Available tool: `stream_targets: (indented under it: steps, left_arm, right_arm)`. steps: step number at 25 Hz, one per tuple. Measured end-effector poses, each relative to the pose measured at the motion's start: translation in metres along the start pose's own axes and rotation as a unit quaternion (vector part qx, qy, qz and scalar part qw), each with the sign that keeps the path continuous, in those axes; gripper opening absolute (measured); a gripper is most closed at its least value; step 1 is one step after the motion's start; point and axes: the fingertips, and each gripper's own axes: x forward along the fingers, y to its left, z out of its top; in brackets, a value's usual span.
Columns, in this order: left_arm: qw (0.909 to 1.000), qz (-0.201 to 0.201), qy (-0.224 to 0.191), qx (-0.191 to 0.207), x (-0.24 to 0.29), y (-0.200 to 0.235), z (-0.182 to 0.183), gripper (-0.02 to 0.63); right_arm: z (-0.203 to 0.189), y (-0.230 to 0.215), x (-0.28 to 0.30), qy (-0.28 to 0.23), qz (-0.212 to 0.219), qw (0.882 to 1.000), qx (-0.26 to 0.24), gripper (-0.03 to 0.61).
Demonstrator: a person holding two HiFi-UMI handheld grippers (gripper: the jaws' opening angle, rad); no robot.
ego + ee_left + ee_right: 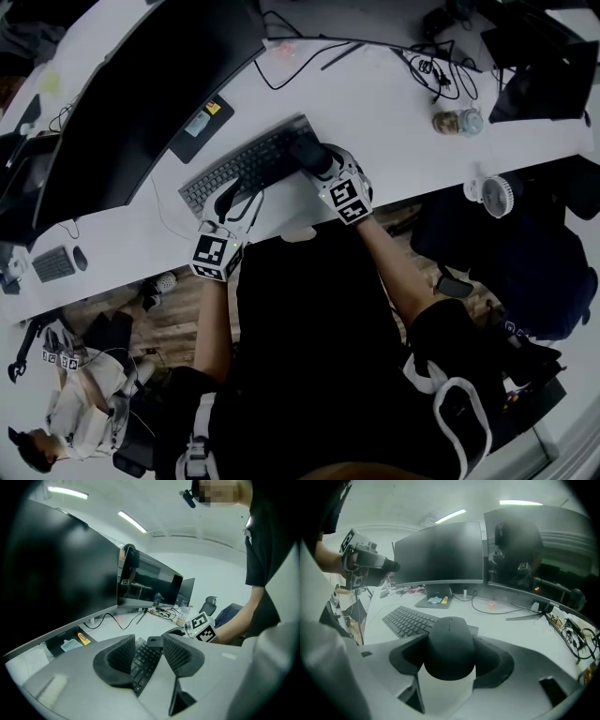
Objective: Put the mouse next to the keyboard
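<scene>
A black mouse [450, 654] sits between the jaws of my right gripper [450, 641], which is shut on it. In the head view the mouse [307, 151] is at the right end of the dark keyboard [246, 166], with the right gripper [316, 163] just behind it. I cannot tell whether the mouse touches the white desk [394, 131]. My left gripper [149, 654] is open and holds nothing. It hovers over the keyboard [144, 662], which shows between its fingers [123, 656]. In the head view the left gripper [228, 200] is at the keyboard's near edge.
A large dark monitor [141, 89] stands behind the keyboard, its base [202, 124] carrying small items. Cables [309, 52] run across the desk's far side. A jar [457, 122] and a small fan [495, 194] are at the right, and a second small keyboard [52, 264] is at the left.
</scene>
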Motion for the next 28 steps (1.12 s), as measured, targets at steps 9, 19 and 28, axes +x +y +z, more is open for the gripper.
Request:
stream_targets:
  steps: [9, 19, 28]
  left_arm:
    - [0.9998, 0.017, 0.005, 0.001, 0.01, -0.003, 0.006, 0.185]
    - [0.9993, 0.038, 0.005, -0.004, 0.021, -0.008, 0.013, 0.186]
    - [0.9986, 0.05, 0.011, -0.009, 0.025, -0.013, 0.013, 0.186]
  right_arm:
    - [-0.013, -0.039, 0.003, 0.001, -0.024, 0.999, 0.029, 0.293]
    - [-0.031, -0.075, 0.012, 0.013, -0.043, 0.998, 0.054, 0.293]
    - [-0.043, -0.088, 0.021, 0.022, -0.052, 0.995, 0.077, 0.293]
